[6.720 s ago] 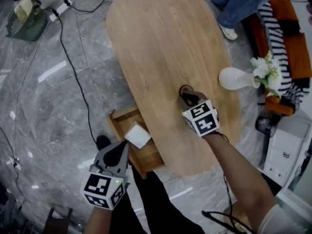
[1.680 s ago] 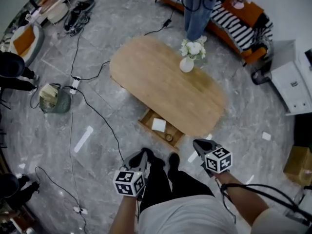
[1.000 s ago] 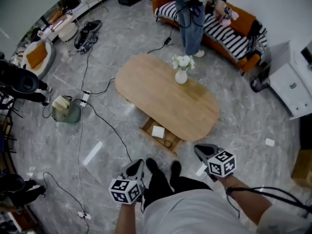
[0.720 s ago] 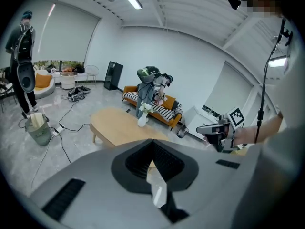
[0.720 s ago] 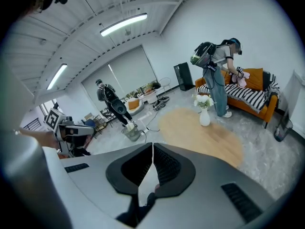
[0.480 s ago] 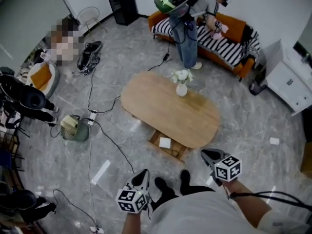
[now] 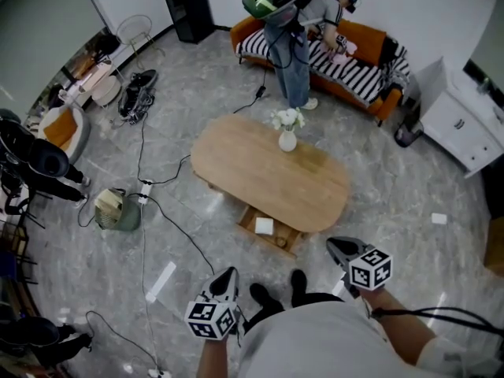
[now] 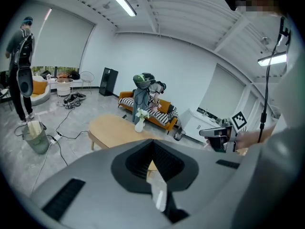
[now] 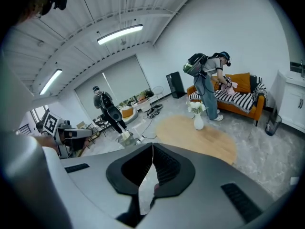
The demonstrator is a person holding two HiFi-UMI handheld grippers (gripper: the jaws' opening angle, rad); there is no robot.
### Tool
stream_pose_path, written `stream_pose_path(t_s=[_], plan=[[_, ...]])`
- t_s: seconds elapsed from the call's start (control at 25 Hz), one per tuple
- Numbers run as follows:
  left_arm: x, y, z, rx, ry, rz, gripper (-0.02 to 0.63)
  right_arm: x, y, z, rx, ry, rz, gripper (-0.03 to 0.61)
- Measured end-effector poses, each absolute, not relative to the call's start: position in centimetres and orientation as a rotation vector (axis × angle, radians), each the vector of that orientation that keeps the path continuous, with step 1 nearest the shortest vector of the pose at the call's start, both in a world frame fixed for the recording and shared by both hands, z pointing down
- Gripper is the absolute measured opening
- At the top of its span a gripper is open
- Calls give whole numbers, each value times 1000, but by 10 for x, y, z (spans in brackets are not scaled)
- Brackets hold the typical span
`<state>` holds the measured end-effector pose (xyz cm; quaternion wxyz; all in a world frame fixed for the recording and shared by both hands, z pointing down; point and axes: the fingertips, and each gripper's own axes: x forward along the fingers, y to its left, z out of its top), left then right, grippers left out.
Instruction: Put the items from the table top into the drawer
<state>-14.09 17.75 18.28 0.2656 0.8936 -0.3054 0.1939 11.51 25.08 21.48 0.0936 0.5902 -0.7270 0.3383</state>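
The oval wooden table (image 7: 260, 172) stands in the middle of the room, far from both grippers, with only a white vase of flowers (image 7: 288, 138) on it. Under its near edge the drawer (image 7: 250, 218) hangs open, holding a white block (image 7: 264, 226) and a small dark ring (image 7: 281, 241). My left gripper (image 7: 228, 275) is near the person's body at bottom left, shut and empty. At bottom right, my right gripper (image 7: 334, 246) is likewise shut and empty. From the left gripper (image 8: 152, 142) I see the table (image 8: 112, 130) ahead; the right gripper (image 9: 152, 145) looks across the table (image 9: 202, 138).
A person with a backpack (image 7: 290, 34) bends over the striped sofa (image 7: 346, 57) behind the table. Cables (image 7: 169, 219) run across the floor left of the table, beside a green basket (image 7: 118, 209). A white cabinet (image 7: 461, 120) stands at right. The person's shoes (image 7: 277, 286) are near the drawer.
The view has pulled back and up, so the table and open drawer look smaller and farther. Both grippers have stayed shut and empty near the person's body.
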Motion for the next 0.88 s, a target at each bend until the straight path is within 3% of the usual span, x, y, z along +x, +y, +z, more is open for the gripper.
stream_pose_path(t_s=[0.88], plan=[[-148, 171, 176, 2435, -770, 527, -1, 93, 249, 203, 1764, -2156, 955, 34]])
